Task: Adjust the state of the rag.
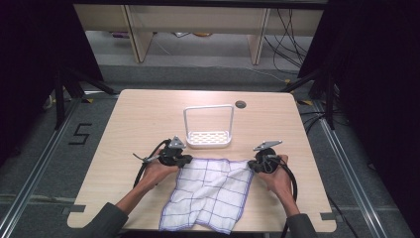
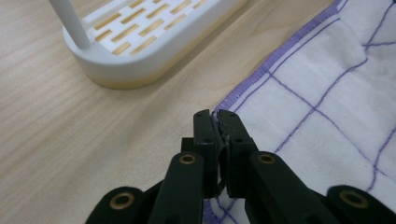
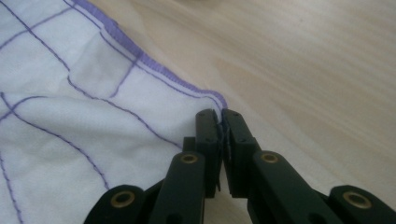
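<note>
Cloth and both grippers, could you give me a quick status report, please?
Left gripper shut on cloth corner; right gripper shut on the opposite far corner. Cloth rumpled, near edge overhanging the table. White rack just beyond, apart.

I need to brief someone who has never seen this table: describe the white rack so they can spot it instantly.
Start at the light wooden table and look past the checked cloth that both grippers pinch by its far corners. Just beyond it, near the table's middle, stands the white rack: a slotted oval base with a tall squared hoop. It is the table's one rigid, upright thing.
</note>
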Motion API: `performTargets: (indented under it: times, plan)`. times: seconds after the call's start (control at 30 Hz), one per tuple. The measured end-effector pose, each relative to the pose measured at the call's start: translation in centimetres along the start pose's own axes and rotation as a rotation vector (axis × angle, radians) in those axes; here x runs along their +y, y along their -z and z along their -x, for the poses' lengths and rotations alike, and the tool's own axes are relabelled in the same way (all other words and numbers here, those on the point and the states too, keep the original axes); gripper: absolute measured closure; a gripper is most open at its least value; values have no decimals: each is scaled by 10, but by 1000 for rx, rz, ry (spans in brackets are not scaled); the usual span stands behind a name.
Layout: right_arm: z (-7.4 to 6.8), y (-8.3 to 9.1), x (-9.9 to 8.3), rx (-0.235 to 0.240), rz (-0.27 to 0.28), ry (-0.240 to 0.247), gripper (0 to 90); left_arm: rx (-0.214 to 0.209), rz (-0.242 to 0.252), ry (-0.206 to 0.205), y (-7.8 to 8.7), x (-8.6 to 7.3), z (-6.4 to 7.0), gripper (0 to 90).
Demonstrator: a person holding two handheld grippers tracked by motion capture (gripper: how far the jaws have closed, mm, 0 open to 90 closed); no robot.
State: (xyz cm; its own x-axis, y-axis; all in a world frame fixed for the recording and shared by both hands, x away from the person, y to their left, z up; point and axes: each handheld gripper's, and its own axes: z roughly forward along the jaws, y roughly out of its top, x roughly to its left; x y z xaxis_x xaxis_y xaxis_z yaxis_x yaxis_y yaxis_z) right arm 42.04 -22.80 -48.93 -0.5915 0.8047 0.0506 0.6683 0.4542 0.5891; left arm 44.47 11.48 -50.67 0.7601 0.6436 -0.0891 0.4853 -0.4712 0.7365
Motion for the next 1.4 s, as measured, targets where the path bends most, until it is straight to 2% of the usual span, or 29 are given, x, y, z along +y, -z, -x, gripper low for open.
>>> performTargets:
  times: [0.13, 0.17, 0.33, 0.37, 0.43, 0.53, 0.57, 0.7, 0.73, 0.8, 0.9, 0.93, 1.03, 1.2, 1.23, 1.27, 1.4]
  plan:
    - [-4, 10, 7, -14, 44, 17, 870, 7, 15, -9, 10, 5, -1, 861]
    - [-4, 12, 9, -11, 33, 14, 870, 9, 34, -6, 14, 6, -2, 861]
    - [-3, 26, 18, -8, 86, 36, 872, 30, 73, -10, 36, 13, -8, 862]
    - [-2, 27, 20, -11, 106, 62, 872, 31, 91, -6, 43, 15, -11, 863]
    - [-4, 37, 27, -14, 119, 71, 872, 38, 139, 22, 53, 18, -14, 863]
    - [-6, 50, 39, -16, 144, 81, 872, 49, 160, 13, 68, 23, -21, 862]
    - [-6, 54, 44, -14, 150, 84, 871, 55, 188, 29, 71, 25, -20, 863]
    - [-9, 65, 58, -32, 167, 134, 872, 64, 230, 14, 85, 32, -19, 862]
    - [-12, 68, 60, -34, 171, 128, 871, 62, 228, 25, 89, 34, -18, 862]
    - [-12, 70, 61, -31, 188, 157, 871, 56, 264, 9, 94, 35, -18, 862]
    - [-17, 74, 54, -50, 211, 200, 871, 36, 260, -9, 98, 28, -10, 862]
    - [-20, 74, 51, -47, 213, 194, 871, 25, 254, -18, 100, 23, -6, 862]
    - [-27, 77, 32, -39, 218, 226, 871, -2, 238, -46, 105, 7, 10, 862]
    - [-40, 83, 5, -21, 215, 233, 871, -27, 214, -76, 112, -14, 26, 861]
    - [-42, 83, 1, -20, 217, 245, 871, -31, 210, -79, 113, -20, 30, 861]
    - [-45, 83, -4, -17, 211, 237, 871, -46, 210, -77, 113, -24, 33, 861]
    - [-52, 79, -18, 3, 198, 231, 870, -61, 202, -81, 113, -40, 42, 860]
